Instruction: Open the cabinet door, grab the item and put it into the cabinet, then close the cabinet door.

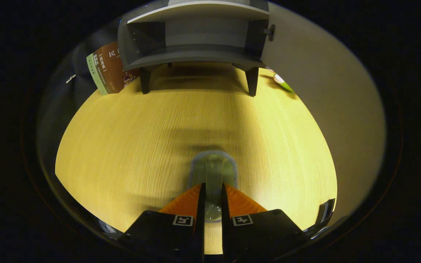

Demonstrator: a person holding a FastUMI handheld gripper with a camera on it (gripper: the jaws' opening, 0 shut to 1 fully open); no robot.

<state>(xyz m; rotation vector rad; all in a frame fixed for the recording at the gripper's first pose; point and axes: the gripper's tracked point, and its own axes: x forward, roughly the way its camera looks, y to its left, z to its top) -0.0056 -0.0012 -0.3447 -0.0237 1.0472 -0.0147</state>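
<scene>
Where the fingers (213, 191) reach forward over the wooden worktop (122, 146), they are drawn close on a pale green item (213, 168), seemingly a small clear-sided cup, though the blur leaves that unsure. Beyond them, well apart, stands the grey cabinet (192, 36) on short legs, its door (305, 54) swung open. A book (109, 71) leans beside it; a green object (283, 83) lies near the door.

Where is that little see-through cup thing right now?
The small clear glass cup sits between the gripper fingers, which press on its sides, on the wooden table in front of the open grey cabinet.
</scene>
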